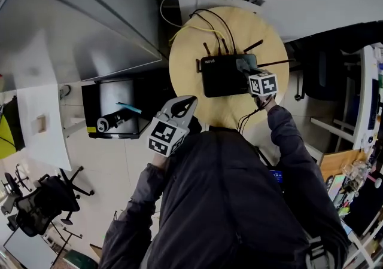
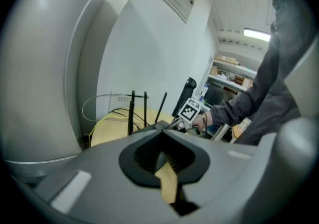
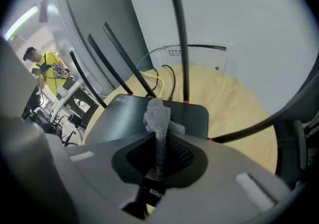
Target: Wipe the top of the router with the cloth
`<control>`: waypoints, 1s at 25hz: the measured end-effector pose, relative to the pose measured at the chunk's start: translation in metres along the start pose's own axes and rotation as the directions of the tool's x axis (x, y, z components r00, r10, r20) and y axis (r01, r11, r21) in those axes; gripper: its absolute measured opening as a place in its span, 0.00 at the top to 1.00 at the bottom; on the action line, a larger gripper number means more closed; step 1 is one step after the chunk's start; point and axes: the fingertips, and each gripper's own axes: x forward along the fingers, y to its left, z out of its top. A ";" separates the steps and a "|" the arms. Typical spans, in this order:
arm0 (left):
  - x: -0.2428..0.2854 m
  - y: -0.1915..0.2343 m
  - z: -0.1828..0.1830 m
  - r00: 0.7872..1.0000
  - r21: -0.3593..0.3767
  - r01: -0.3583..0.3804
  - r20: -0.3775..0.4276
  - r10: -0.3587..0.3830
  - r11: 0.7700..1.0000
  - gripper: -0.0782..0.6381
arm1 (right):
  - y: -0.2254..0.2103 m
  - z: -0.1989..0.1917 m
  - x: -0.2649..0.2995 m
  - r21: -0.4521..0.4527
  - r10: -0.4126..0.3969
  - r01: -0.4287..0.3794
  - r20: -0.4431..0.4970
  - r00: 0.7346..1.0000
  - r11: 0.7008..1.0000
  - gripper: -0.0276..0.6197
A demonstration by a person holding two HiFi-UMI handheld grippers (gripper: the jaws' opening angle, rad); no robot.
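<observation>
Where the head view looks down: one black router (image 1: 224, 76), antennas up, cables at its back, lying midway on a round wooden worktop (image 1: 185, 61). My right tongs (image 1: 248, 70) are over the router's right end. My left tongs (image 1: 184, 106) hang by the worktop's near edge, apart from the router.

Left gripper view: tongs closed tip to tip, nothing gripped. A tan sliver shows through the slit behind the tips, likely the worktop below. The antennas (image 2: 133, 111) stand beyond.

Right gripper view: tongs clamped on one grey knitted cloth (image 3: 158, 118), a wad of it bunched out past the tips, at or just over a near corner of the router's dark top. I cannot tell whether it presses on the surface.

Status, by my judgement: cloth in grip and at the router, wiping at its start or barely under way. No streak or cleaned patch shows. Left to do: sweep the cloth across the whole top.
</observation>
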 end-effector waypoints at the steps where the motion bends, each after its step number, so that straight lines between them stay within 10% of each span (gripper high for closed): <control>1: 0.000 -0.001 0.000 1.000 0.002 0.002 -0.001 -0.002 1.000 0.89 | -0.007 -0.003 -0.003 0.013 -0.011 0.011 0.002 1.000 1.000 0.91; 12: 0.004 -0.006 0.000 1.000 0.011 0.014 -0.010 -0.014 1.000 0.89 | -0.030 -0.013 -0.019 0.069 -0.112 0.112 -0.004 0.994 0.991 0.91; 25: 0.000 -0.013 -0.003 1.000 0.017 0.012 -0.018 -0.012 1.000 0.89 | 0.162 0.001 0.022 -0.145 0.185 -0.182 0.006 0.983 0.972 0.91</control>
